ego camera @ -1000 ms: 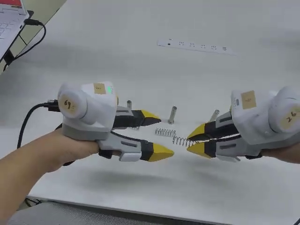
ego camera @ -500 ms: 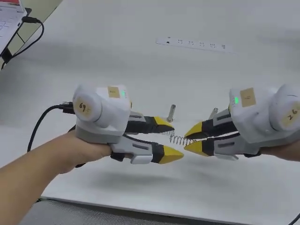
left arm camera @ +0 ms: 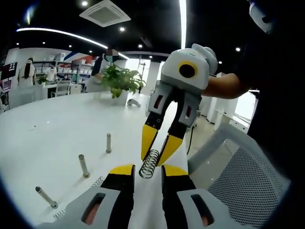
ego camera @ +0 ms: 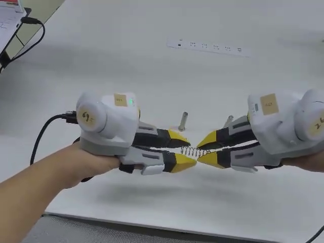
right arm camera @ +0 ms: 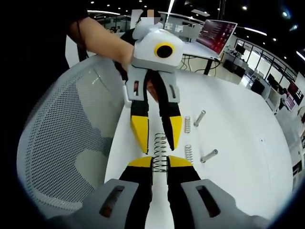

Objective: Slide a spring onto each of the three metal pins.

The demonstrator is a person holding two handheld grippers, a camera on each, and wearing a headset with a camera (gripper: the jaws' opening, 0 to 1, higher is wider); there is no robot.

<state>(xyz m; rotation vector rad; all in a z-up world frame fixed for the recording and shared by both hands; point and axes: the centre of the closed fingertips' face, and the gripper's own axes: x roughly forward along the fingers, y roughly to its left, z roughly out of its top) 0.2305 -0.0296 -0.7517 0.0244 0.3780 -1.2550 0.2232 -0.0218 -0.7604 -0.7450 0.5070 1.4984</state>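
A short coil spring [ego camera: 191, 150] hangs in the air above the white table [ego camera: 126, 76], with my right gripper [ego camera: 201, 151] shut on one end. My left gripper [ego camera: 186, 149] faces it tip to tip, open, its yellow jaws on either side of the spring's free end. In the right gripper view the spring [right arm camera: 160, 148] rises from my right gripper [right arm camera: 160, 162] into the gap of the left gripper. Three metal pins [left arm camera: 108, 142] [left arm camera: 84, 165] [left arm camera: 46, 196] stand bare on the table. Two more springs [right arm camera: 187, 124] [right arm camera: 188, 152] lie next to the pins.
A white power strip [ego camera: 208, 48] lies at the far side of the table. A laptop's cable [ego camera: 30, 30] runs at the far left corner. The table's front edge passes just below both grippers. A mesh chair [right arm camera: 71, 133] stands near that edge.
My left gripper has moved right toward the right one, and its jaws have narrowed around the spring's free end. The right gripper has kept its hold on the spring.
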